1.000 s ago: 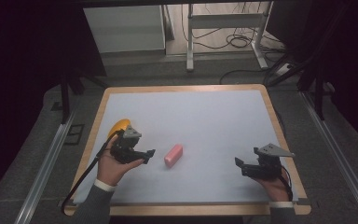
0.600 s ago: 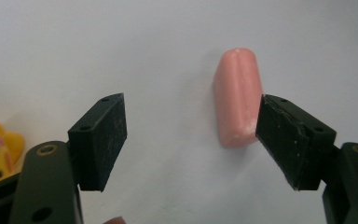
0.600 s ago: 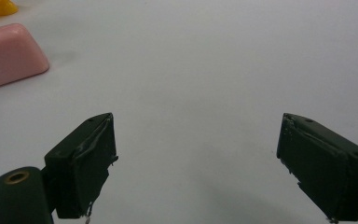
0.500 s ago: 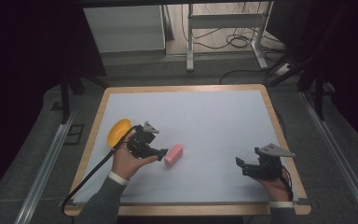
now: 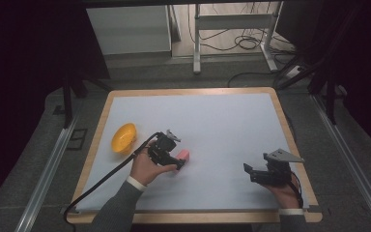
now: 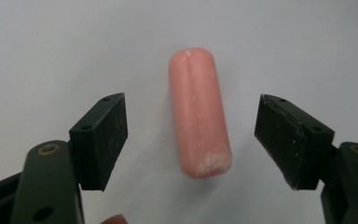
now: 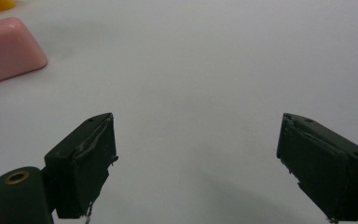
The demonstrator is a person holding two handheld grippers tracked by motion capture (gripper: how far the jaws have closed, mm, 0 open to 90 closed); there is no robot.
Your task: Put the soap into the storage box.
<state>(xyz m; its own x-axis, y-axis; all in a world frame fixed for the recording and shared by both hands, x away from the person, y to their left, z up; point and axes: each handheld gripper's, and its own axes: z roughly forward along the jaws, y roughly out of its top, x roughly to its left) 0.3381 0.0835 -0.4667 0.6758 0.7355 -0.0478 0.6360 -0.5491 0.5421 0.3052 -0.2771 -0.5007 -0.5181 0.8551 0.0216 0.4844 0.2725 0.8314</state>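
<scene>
A pink sausage-shaped piece lies on the white table mat left of centre. My left gripper hovers over it, open. In the left gripper view the pink piece lies lengthwise between the two spread jaws of the left gripper, with a clear gap on each side. My right gripper rests near the front right of the mat, open and empty. The right gripper view shows that gripper with nothing between its jaws and the pink piece far off at top left.
A yellow bowl sits near the mat's left edge, just left of the left hand. The wooden table rim frames the mat. A black cable trails from the left gripper to the front left corner.
The left gripper has moved right, away from the yellow bowl, and now straddles the pink piece. The right gripper has barely moved.
</scene>
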